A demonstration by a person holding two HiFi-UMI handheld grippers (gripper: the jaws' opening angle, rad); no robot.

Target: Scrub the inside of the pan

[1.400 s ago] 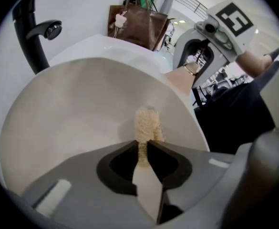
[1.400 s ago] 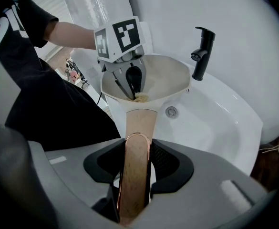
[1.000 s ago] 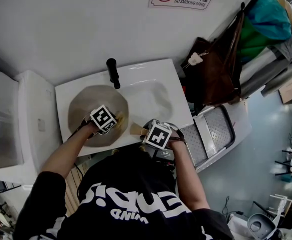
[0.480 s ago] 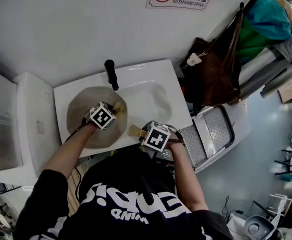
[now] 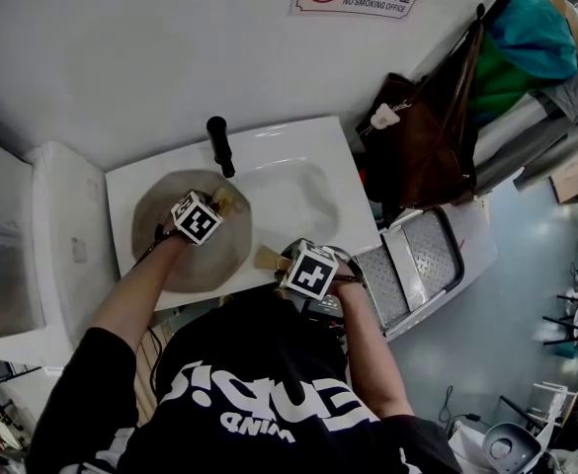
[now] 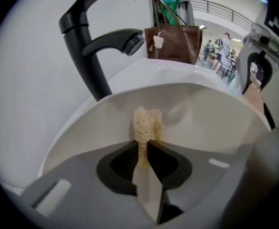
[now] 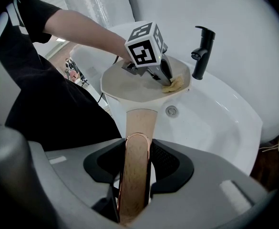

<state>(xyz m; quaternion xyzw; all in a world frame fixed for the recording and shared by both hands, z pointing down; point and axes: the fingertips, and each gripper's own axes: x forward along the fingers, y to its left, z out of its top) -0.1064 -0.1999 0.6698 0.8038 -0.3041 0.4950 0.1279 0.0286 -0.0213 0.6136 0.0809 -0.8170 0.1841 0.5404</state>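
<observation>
- Your left gripper [image 6: 146, 147] is clenching a tan sponge [image 6: 147, 123]. Its own view is showing the jaws pinched tight on the sponge's lower end, a detail too small to make out in the head view.
- The sponge is lying against the pan's [image 5: 224, 252] inner wall, on the side nearest the black faucet [image 5: 221, 144]. The right gripper view is showing this contact from the side.
- The pan is lying over the left part of the white sink [image 5: 303, 191], with its wooden handle [image 7: 138, 128] pointing toward you.
- Your right gripper [image 7: 137, 151] is grasping that handle, jaws closed on both its sides. The head view is showing mostly its marker cube.
- A brown bag [image 5: 427, 136] is hanging right of the sink.
</observation>
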